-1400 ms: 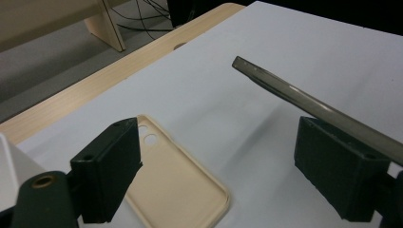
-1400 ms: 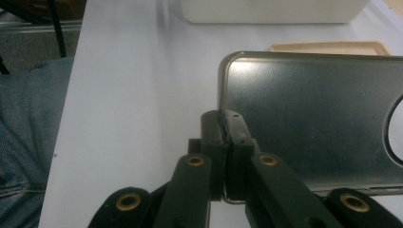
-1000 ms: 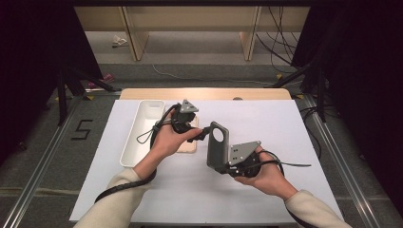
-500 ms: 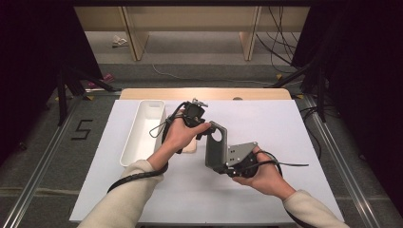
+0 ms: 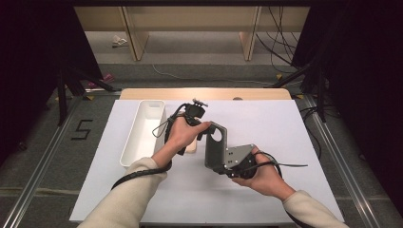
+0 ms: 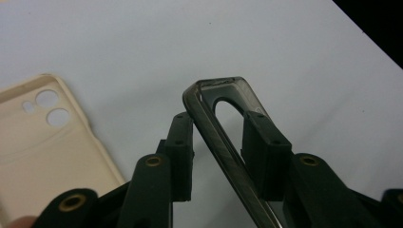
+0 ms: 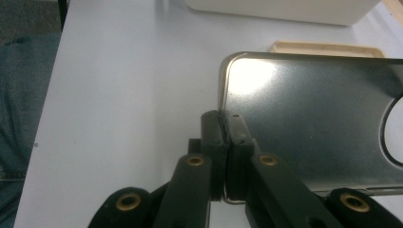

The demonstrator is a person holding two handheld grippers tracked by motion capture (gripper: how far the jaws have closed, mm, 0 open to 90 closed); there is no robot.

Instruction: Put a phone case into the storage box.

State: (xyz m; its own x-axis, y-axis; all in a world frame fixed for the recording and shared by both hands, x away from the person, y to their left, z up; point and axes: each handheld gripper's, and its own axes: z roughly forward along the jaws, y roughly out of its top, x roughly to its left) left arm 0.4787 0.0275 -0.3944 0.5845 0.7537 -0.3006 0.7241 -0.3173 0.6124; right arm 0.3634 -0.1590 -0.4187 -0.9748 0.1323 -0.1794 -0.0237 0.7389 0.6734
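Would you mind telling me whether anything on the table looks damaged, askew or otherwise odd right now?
Nothing stands out. The grey phone case is held off the table on purpose by the right gripper, with the left gripper closing around its camera end. The beige case lies flat and the white tray sits straight.

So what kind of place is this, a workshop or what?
Probably a lab recording station: a white-covered table ringed by dark curtains, stand legs and cables on the floor, a taped number 5 beside it.

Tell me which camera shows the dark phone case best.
The right gripper view: the dark phone case shows its broad face and the pinched edge. The left gripper view gives its top edge, and the high view shows it small between both hands.
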